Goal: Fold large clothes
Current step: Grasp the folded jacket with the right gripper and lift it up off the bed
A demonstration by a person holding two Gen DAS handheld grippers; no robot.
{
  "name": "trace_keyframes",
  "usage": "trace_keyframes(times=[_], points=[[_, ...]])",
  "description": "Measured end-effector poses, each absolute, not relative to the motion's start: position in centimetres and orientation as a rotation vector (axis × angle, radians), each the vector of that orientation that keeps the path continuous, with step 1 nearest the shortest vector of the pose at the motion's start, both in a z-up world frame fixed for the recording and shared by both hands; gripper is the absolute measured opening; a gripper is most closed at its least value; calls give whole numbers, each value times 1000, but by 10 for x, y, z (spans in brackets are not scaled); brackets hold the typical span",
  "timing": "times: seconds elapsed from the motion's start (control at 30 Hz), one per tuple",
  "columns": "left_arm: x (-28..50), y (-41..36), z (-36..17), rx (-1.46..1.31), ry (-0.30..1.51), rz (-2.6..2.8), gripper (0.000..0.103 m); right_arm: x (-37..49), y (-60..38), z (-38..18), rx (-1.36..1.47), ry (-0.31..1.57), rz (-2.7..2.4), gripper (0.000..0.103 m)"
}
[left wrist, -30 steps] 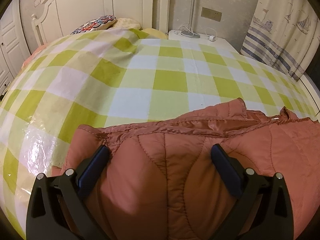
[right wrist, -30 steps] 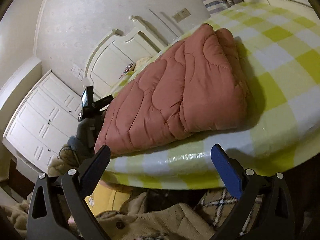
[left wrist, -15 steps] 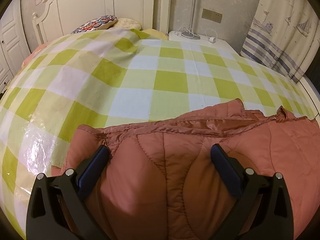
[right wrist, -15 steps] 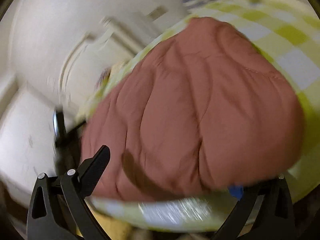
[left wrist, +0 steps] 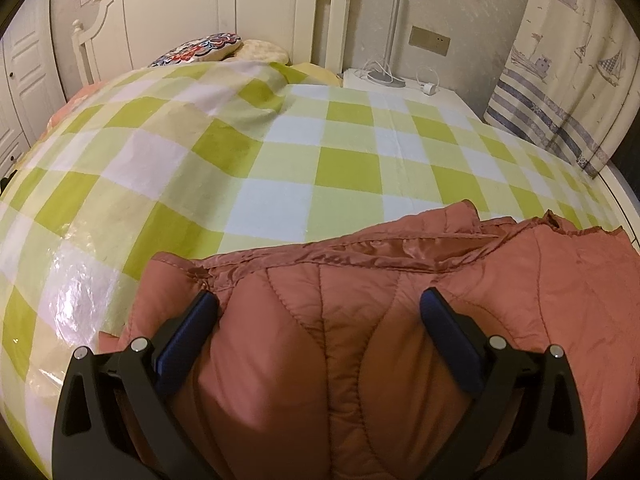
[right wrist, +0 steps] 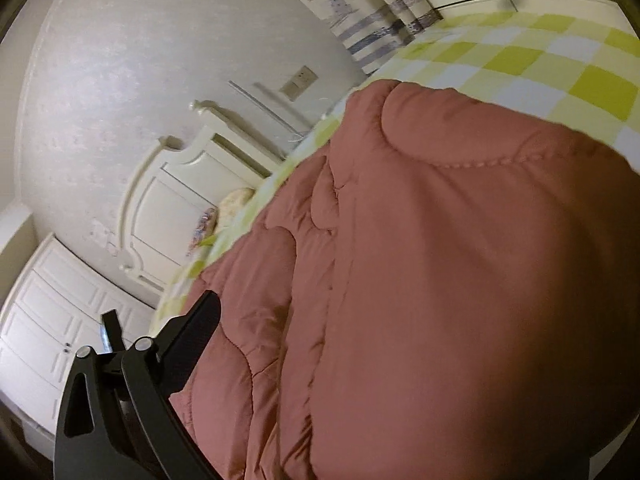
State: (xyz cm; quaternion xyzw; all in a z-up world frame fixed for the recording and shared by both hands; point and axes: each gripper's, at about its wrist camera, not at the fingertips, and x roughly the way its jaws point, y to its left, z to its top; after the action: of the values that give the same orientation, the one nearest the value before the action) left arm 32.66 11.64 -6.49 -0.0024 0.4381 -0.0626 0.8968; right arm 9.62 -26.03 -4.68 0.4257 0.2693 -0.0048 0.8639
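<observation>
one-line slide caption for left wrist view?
Left tool straddles folded pink quilted coat on green-checked bedspread.

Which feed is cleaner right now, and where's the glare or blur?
Left wrist view: sharp; glare on the glossy checked bed cover. Right wrist view: soft blur, strongly tilted, the quilted jacket fills it and hides one finger of the closing right gripper.

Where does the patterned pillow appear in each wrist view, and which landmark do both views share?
Left wrist: patterned pillow at upper left, against the headboard.
Right wrist: patterned pillow left of centre, small and blurred, below the headboard.
Shared landmark: the white headboard.
</observation>
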Motion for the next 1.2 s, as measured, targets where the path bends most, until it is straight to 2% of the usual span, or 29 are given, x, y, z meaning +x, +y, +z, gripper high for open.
trace_keyframes(times=[0.07, 0.13, 0.47, 0.67, 0.77, 0.83, 0.97, 1.03, 1.13, 1.2], points=[[326, 117, -65, -7, 906, -130, 100, 92, -268, -59, 981, 549, -17, 47], [326, 117, -64, -11, 904, -134, 100, 85, -273, -64, 1020, 514, 11, 41], [301, 87, -58, 117, 859, -139, 100, 37, -269, -36, 846, 411, 22, 37], [267, 52, -43, 203, 721, -156, 101, -10, -231, 26, 505, 251, 18, 37], [254, 28, -33, 297, 643, -140, 101, -21, -213, 38, 338, 228, -9, 37], [249, 20, -21, 308, 636, -123, 100, -22, -211, 37, 299, 241, -27, 37], [218, 17, 35, 115, 615, -237, 101, -15, -210, 26, 248, 298, -69, 37], [207, 0, 44, 173, 601, -240, 101, -13, -214, 24, 268, 311, -72, 37], [212, -28, 25, 316, 640, -208, 101, -16, -211, 26, 260, 308, -70, 37], [232, -38, -10, 312, 755, -218, 101, -19, -207, 30, 247, 305, -70, 37]])
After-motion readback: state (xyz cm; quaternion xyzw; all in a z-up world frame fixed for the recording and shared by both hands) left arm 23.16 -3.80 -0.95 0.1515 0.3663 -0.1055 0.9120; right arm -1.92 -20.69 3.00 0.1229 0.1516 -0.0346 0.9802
